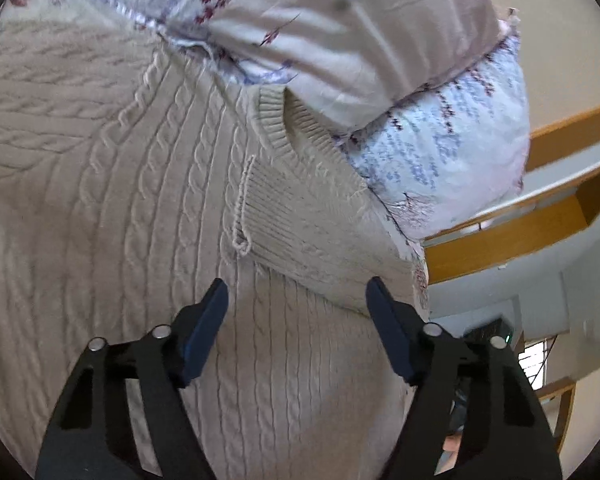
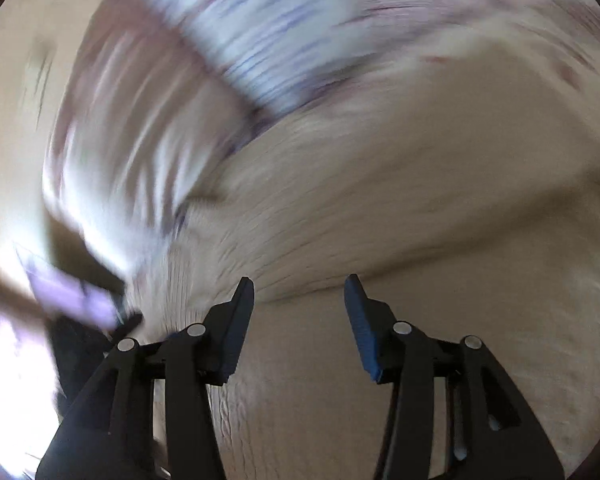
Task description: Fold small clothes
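Note:
A beige cable-knit sweater (image 1: 140,184) lies spread on the bed and fills most of the left wrist view. Its ribbed neckline (image 1: 288,124) lies toward a pillow, and a ribbed part (image 1: 300,220) is folded over the body. My left gripper (image 1: 296,292) is open and empty just above the knit, below that folded part. In the right wrist view the picture is badly motion-blurred. The sweater (image 2: 380,200) shows there as a beige mass. My right gripper (image 2: 300,290) is open and empty over it.
A floral white and blue pillow (image 1: 440,152) lies on the far side of the sweater, with a pale quilt (image 1: 340,20) on top. A wooden frame (image 1: 512,236) runs to the right of the bed. The blurred bedding (image 2: 300,32) is in the right wrist view.

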Tool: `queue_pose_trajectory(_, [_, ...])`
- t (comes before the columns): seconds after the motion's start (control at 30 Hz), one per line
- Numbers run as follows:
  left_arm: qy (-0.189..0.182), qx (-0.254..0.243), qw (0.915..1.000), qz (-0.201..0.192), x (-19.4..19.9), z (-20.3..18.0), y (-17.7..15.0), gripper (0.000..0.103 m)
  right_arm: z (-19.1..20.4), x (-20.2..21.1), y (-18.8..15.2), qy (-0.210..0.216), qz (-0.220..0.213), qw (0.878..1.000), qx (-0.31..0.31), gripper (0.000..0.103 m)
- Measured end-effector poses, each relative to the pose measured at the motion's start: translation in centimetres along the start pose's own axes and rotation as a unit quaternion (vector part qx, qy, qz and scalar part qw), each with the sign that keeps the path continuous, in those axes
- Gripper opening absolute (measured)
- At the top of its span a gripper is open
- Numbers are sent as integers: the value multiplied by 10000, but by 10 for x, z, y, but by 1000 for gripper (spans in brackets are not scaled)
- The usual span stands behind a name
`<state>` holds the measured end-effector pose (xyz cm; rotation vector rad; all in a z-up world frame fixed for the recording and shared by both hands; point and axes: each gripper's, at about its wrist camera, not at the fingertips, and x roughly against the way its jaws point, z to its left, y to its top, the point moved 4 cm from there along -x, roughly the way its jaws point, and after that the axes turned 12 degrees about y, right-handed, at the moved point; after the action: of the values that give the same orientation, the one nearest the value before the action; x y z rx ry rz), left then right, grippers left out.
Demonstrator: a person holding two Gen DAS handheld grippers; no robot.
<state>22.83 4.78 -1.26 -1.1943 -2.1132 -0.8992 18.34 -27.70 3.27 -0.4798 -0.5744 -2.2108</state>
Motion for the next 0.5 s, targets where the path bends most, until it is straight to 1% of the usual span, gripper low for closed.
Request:
queue_pose_trajectory(0.1, [125, 135, 9998, 1, -11, 2, 7, 62, -33, 22, 20, -218, -463, 9971, -562, 49])
queue_pose_trajectory(0.17, [231, 221, 9995, 0, -16, 4, 12, 57, -46, 25, 28, -51, -641, 9944, -838, 48])
queue_pose_trajectory(0.23, [286, 276, 9992, -14, -21, 5, 16, 49, -51, 29, 33, -43, -805, 9926, -910, 47])
queue_pose_trajectory(0.3, [336, 311, 9989, -12, -25, 6, 19, 43, -50, 35, 39, -144, -1047, 9911, -806, 47])
queue_pose_trajectory(0.37, [350, 353, 9988, 17, -30, 7, 22, 36, -49, 36, 41, -132, -1125, 9904, -798, 45])
queue_pose_trajectory(0.43, [371, 346, 9987, 34, -36, 3, 25, 25, -52, 38, 42, -149, -1190, 9892, -842, 40])
queue_pose_trajectory(0.47, [391, 327, 9987, 19, -38, 2, 26, 22, -54, 38, 42, -156, -1229, 9886, -856, 39])
queue_pose_trajectory(0.5, [397, 290, 9988, -9, -40, 1, 28, 9, -56, 39, 42, -169, -1273, 9880, -860, 37])
